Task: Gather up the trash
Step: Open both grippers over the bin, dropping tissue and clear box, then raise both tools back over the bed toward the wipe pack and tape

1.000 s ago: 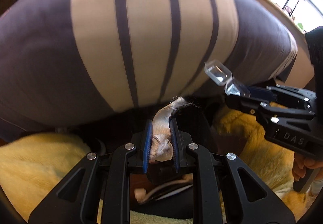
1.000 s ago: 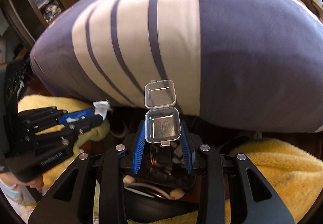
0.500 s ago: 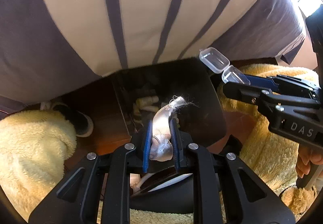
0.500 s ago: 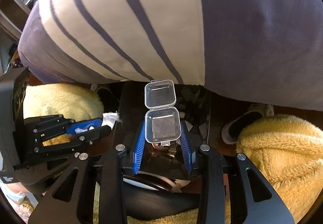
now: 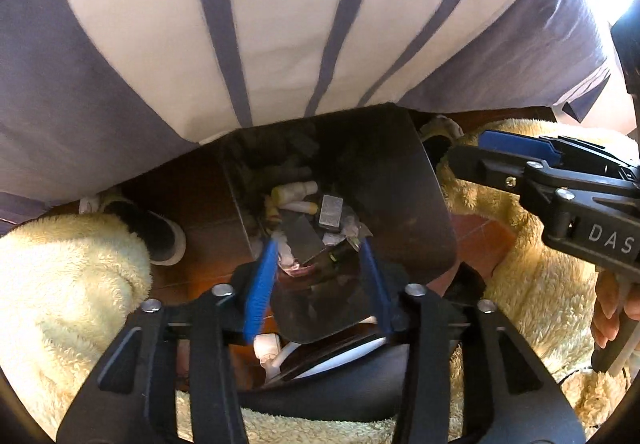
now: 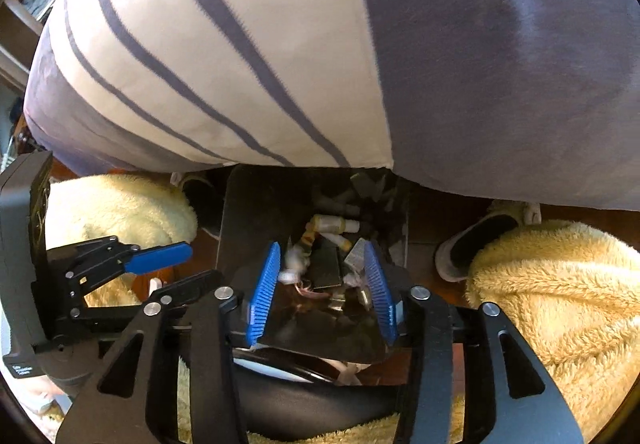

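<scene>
Rag and clear box have dropped, seemingly into the dark bin (image 5: 420,196); left gripper (image 5: 316,276) and right gripper (image 6: 322,284) opening (both empty)

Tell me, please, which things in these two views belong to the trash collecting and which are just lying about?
Part of the job:
- black trash bin
- trash inside it
- left gripper, jaws opening, nothing between them
- right gripper, jaws opening, nothing between them

Just lying about:
- striped bedding
- yellow fleece
- slippers
</scene>
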`<state>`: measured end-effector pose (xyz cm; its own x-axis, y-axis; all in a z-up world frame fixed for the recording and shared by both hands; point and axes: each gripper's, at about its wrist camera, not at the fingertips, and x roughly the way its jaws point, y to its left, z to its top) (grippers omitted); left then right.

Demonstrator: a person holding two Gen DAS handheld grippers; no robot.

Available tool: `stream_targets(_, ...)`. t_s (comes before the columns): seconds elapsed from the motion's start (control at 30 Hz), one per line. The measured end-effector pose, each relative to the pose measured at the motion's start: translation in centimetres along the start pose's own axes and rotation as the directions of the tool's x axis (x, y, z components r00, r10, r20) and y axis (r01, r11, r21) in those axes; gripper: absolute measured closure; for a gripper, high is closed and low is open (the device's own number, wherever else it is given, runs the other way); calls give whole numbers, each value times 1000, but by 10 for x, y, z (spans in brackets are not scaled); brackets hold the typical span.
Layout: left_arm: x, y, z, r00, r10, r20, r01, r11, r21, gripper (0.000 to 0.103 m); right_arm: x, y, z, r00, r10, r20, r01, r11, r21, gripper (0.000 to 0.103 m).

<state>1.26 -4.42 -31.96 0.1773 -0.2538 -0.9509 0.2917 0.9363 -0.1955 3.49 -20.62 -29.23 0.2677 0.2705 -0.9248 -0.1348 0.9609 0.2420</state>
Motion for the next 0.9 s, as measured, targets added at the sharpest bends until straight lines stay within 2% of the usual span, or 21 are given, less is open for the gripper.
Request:
stream_targets(0.1, -10, 1, 0, 999, 22, 27, -22, 1000, -6, 38, -7, -2, 0, 999, -22, 25, 22, 1000, 1, 44)
stream_targets(0.17, -20, 0, 0, 998, 33, 55, -32, 999, -10, 30, -14, -2, 0, 998, -49, 49, 50, 999, -3, 29)
stream_targets(0.27, -33, 1, 1, 995, 42, 88, -41, 999, -14, 19, -24, 0, 1, 992, -93, 85, 94, 996, -7, 13)
stream_targets(0.4, -54, -1, 1, 989, 53, 137, -52, 999, -17, 11, -37, -2, 0, 986, -111, 125, 112, 994, -1, 10)
stream_targets(0.47, -65, -1, 1, 985, 59, 164, -58, 998, -16, 9, -44, -2, 1, 984, -106, 142, 107, 994, 2, 7)
stream_targets(0.63, -95, 2, 3, 970, 70, 233, -66, 998, -24, 8, -74, -4, 7, 974, -89, 207, 89, 996, 11, 6)
stream_targets(0.73, -116, 6, 9, 956, 84, 281, -79, 996, -29, 8, -93, -8, 13, 963, -91, 254, 87, 996, 28, 5)
stream_targets(0.9, -157, 18, 29, 922, 111, 372, -99, 994, -49, 8, -129, -15, 31, 934, -118, 337, 111, 993, 42, 4)
